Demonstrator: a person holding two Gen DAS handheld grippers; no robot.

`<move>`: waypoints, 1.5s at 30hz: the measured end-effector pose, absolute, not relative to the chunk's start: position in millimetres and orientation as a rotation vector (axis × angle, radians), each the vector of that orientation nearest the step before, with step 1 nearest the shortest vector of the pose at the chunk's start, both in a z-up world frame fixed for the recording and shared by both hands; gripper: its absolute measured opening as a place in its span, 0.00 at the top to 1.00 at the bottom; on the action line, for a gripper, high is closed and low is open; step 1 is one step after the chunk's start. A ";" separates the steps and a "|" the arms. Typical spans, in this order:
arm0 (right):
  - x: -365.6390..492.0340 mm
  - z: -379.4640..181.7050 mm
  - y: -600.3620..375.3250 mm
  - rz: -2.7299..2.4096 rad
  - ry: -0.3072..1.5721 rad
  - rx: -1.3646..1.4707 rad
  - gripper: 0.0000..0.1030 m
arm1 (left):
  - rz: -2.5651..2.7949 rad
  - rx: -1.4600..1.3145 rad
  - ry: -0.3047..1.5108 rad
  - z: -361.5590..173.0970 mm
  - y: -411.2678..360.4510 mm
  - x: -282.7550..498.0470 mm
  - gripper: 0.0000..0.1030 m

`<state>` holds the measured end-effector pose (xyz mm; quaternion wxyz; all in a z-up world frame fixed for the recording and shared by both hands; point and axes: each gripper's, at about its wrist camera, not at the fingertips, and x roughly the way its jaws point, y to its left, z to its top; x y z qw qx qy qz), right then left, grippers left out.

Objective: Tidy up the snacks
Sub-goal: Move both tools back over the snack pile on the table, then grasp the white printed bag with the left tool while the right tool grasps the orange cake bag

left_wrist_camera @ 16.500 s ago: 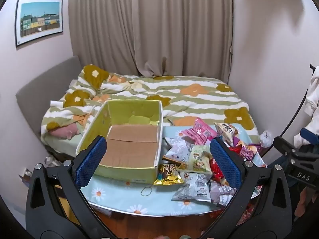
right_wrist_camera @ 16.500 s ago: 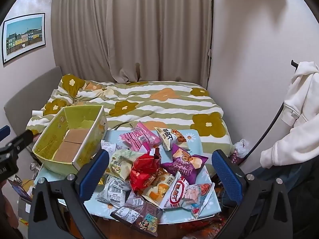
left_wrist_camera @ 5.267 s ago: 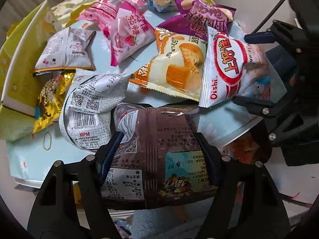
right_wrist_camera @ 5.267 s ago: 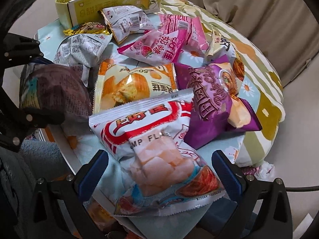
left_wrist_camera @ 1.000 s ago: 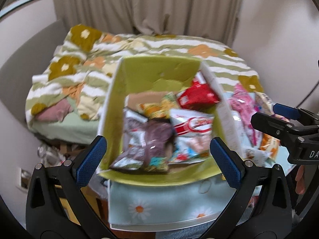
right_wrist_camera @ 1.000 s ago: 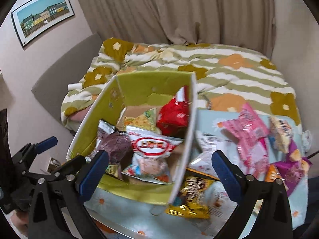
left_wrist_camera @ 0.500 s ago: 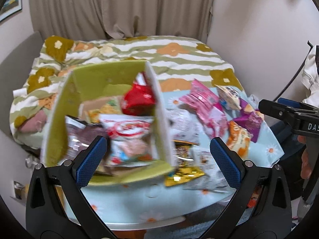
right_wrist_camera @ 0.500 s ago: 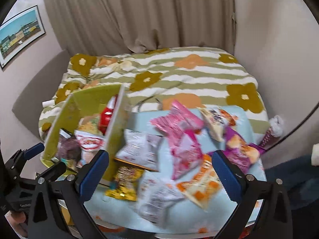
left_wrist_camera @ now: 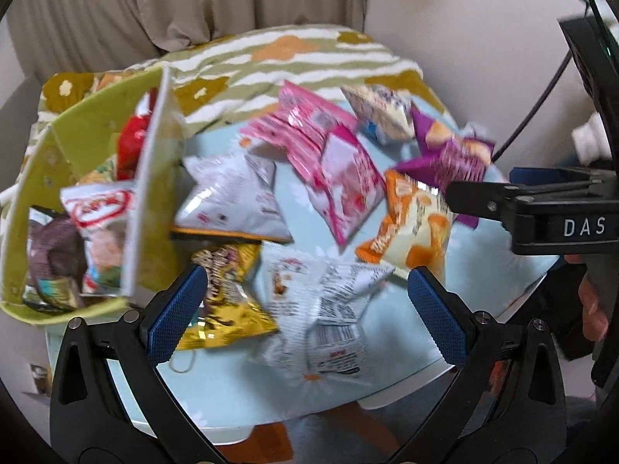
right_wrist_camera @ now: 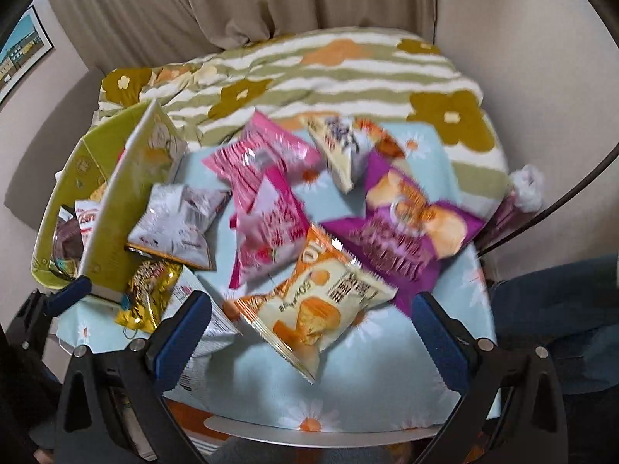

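1. Pale blue daisy-print cloth covers the table [left_wrist_camera: 240,382] in the left wrist view. The left gripper [left_wrist_camera: 305,305] hangs above it, jaws spread wide and empty. Just beneath lie a white barcode packet [left_wrist_camera: 325,309] and a gold packet [left_wrist_camera: 220,290]. A green box [left_wrist_camera: 151,201] at left already holds a red packet [left_wrist_camera: 131,147], a red-and-white bag [left_wrist_camera: 100,216] and a brown bag [left_wrist_camera: 54,251]. The picture is motion-blurred.

2. Blue pads frame the right wrist view, where the right gripper [right_wrist_camera: 309,332] also stands wide open, holding nothing. An orange-and-cream bag [right_wrist_camera: 313,301] lies between its jaws; a purple bag [right_wrist_camera: 406,228] and pink packets [right_wrist_camera: 263,193] lie beyond.

3. Judgement: each gripper is lining up its next packet. Pinch a sealed edge lightly rather than the puffed middle, and lift clear of overlapping neighbours.
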<state>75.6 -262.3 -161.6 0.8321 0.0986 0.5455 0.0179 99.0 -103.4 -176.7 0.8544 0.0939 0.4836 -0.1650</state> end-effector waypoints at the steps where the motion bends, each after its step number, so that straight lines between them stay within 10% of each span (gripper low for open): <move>1: 77.1 -169.9 -263.3 0.039 1.167 0.221 0.00 | -0.346 0.209 1.028 -183.4 -107.1 98.7 0.00; 19: 80.6 -221.3 -262.3 -0.067 1.204 0.443 0.00 | -0.450 0.352 1.233 -255.4 -119.8 126.7 0.07; 22: 82.9 -223.7 -261.4 -0.097 1.197 0.466 0.00 | -0.474 0.329 1.305 -265.4 -119.6 127.2 0.24; 32: 85.7 -237.5 -264.0 -0.198 1.200 0.513 0.00 | -0.508 0.279 1.354 -277.4 -106.7 117.6 0.38; 45: 99.0 -256.2 -259.5 -0.212 1.227 0.514 0.17 | -0.502 0.254 1.340 -263.1 -85.8 112.0 0.43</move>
